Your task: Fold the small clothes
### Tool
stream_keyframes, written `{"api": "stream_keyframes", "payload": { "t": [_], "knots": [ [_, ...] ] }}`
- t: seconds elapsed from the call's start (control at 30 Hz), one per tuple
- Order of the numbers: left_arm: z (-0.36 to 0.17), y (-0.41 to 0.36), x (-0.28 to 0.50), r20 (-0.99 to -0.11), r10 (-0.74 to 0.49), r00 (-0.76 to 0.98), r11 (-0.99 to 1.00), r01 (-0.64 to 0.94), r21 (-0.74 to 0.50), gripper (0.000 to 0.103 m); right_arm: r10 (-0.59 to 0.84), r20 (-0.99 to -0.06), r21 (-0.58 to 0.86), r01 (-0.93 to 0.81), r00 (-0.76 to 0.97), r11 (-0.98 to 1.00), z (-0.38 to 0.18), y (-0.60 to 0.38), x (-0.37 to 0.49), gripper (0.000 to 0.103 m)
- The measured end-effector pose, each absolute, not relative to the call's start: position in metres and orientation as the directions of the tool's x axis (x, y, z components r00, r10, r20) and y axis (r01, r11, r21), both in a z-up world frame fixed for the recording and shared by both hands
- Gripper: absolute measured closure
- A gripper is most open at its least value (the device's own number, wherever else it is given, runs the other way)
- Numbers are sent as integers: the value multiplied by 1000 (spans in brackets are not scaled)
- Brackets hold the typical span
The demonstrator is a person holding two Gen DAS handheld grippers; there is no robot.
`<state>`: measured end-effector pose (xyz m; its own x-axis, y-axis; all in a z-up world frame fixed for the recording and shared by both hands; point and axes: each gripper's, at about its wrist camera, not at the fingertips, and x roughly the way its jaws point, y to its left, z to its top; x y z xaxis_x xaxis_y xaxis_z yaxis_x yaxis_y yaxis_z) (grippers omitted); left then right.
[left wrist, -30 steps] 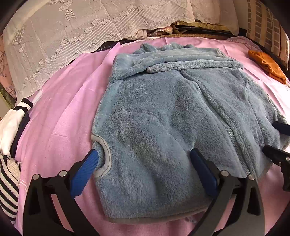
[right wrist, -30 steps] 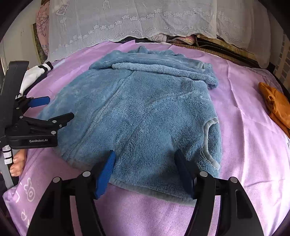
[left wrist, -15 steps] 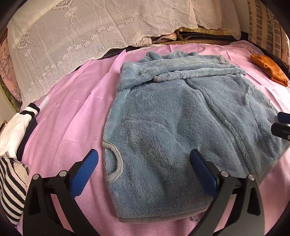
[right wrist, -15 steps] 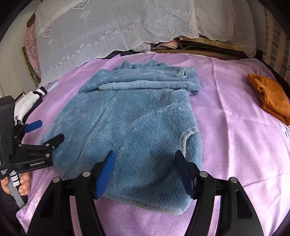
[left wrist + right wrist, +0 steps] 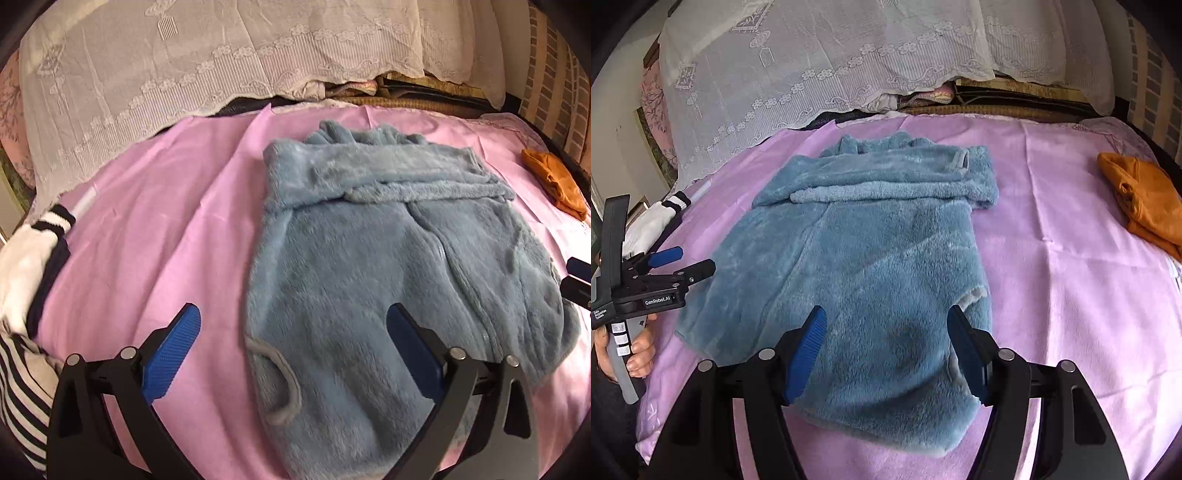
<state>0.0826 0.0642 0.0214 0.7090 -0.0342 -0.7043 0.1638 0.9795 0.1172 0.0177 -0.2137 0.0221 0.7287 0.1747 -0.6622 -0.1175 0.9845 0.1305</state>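
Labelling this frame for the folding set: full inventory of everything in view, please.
fleece jacket: 1, blue-grey, spread flat mid-bed, sleeves folded across its far end
bed sheet: 1, pink, under everything
orange garment: 1, orange, crumpled at the sheet's right edge
white garment: 1, white with dark striped cuff, left edge of the bed
striped garment: 1, dark and white stripes, near left corner
lace cover: 1, white, draped over whatever is piled at the far end
left gripper: 1, black with blue pads, open above the jacket's near left corner
right gripper: 1, black with blue pads, open above the jacket's near hem
left hand: 1, on the left gripper's handle
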Motion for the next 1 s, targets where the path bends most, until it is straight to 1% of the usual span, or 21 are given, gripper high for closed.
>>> {"api": "stream_keyframes", "payload": {
  "t": [0.1,0.23,0.33,0.43,0.47,0.6,0.7,0.77,0.8,0.83,0.87,0.9,0.93,0.97,1.0],
  "knots": [
    [36,61,114,-706,-67,705,981,177,83,5,189,-642,145,-125,743,982,37,-213,48,35],
    [49,46,161,-705,-137,696,979,206,13,5,266,-634,231,-150,726,961,48,-210,106,38],
    [51,34,197,-703,-185,687,970,242,-20,5,284,-633,273,-136,720,952,51,-210,152,40],
    [40,36,228,-707,-125,696,981,193,17,5,293,-640,311,-109,710,944,45,-218,187,40],
    [35,43,239,-716,-118,688,985,175,6,5,293,-637,323,-99,713,941,44,-224,195,40],
    [13,85,270,-741,-159,653,987,115,-112,5,300,-628,392,-42,718,919,34,-253,217,40],
    [2,101,288,-745,-204,635,978,100,-183,5,317,-627,448,-3,712,894,19,-269,227,40],
    [-2,97,298,-749,-214,628,976,110,-187,5,323,-641,461,12,696,887,9,-272,232,40],
    [-4,92,303,-753,-209,624,978,122,-170,5,316,-650,454,19,691,891,6,-271,233,40],
    [-6,88,307,-762,-185,620,983,125,-137,10,309,-655,446,23,690,895,4,-271,234,40],
    [-11,86,312,-774,-157,614,987,118,-107,32,305,-654,443,24,692,896,4,-271,234,41],
    [-18,85,317,-793,-156,589,987,116,-108,44,304,-653,442,24,694,897,4,-272,234,41],
    [-23,89,320,-805,-188,563,982,117,-148,54,301,-652,441,25,696,897,5,-273,235,41],
    [-24,93,319,-802,-195,565,981,103,-166,56,290,-654,432,31,699,901,5,-273,235,41],
    [-22,95,317,-799,-173,576,985,88,-150,57,277,-659,422,39,699,906,5,-275,237,41]
  ]
}}
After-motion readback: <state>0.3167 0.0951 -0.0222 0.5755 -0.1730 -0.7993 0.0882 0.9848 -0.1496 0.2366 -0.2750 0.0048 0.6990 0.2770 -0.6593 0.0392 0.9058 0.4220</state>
